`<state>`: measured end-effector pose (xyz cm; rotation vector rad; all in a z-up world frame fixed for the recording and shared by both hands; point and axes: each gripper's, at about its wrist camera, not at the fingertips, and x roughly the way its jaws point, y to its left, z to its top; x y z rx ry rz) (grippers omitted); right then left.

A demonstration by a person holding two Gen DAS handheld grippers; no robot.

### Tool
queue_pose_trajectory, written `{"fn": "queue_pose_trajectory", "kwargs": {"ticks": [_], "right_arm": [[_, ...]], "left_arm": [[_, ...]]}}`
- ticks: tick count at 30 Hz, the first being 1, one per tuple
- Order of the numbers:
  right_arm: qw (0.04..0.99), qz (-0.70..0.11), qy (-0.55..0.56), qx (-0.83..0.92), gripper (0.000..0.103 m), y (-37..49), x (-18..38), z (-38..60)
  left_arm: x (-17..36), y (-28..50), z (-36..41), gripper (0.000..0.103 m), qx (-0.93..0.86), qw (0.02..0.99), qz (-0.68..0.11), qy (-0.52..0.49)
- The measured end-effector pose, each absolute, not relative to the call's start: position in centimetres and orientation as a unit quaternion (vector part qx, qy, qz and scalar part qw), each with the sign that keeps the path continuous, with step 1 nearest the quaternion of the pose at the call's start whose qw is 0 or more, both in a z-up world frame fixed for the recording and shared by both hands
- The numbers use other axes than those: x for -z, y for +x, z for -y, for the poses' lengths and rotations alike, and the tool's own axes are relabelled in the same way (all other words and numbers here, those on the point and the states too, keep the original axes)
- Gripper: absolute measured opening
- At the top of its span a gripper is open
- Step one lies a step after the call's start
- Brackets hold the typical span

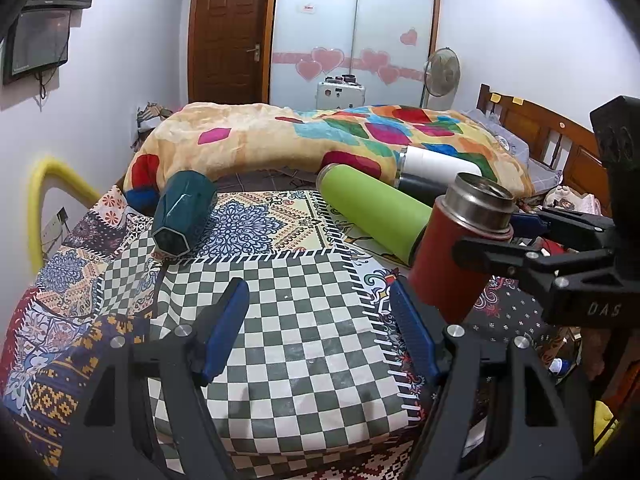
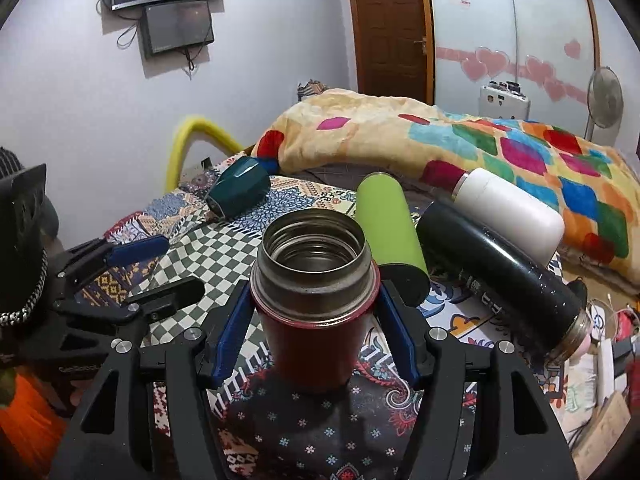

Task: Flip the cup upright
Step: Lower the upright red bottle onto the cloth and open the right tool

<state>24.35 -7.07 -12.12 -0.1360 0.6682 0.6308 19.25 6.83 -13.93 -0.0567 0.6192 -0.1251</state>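
A red cup [image 2: 314, 320] with a steel rim stands nearly upright, mouth up, on the patterned cloth. My right gripper [image 2: 314, 320] is shut on the red cup just below the rim, its blue pads on both sides. In the left wrist view the red cup [image 1: 448, 256] leans slightly at the right, with the right gripper [image 1: 516, 236] reaching in from the right. My left gripper [image 1: 320, 324] is open and empty over the checkered cloth; it also shows in the right wrist view [image 2: 156, 272].
A green cup [image 1: 372, 212], a black cup [image 2: 504, 272], a white cup [image 2: 512, 212] and a teal cup [image 1: 184, 216] lie on their sides. A colourful rolled blanket [image 1: 304, 140] lies behind them. A yellow rail [image 1: 40, 200] stands at the left.
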Motion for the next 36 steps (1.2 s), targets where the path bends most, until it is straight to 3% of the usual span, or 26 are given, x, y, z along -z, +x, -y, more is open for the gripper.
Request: {"fn": "queue_pose_trajectory", "kwargs": {"ticks": [4, 18, 36], "right_arm": [[0.894, -0.320, -0.066, -0.306, 0.060, 23.9, 12.3, 7.0], [0.889, -0.335, -0.042, -0.308, 0.062, 22.1, 12.2, 7.5], [0.959, -0.160, -0.001, -0.235, 0.063, 12.0, 2.9, 13.3]], "left_arm": [[13.8, 19.0, -6.8, 0.080, 0.060, 0.952, -0.299, -0.027], [12.2, 16.3, -7.3, 0.081, 0.042, 0.958, -0.281, -0.032], [2.8, 7.5, -3.3, 0.081, 0.061, 0.988, -0.139, -0.033]]}}
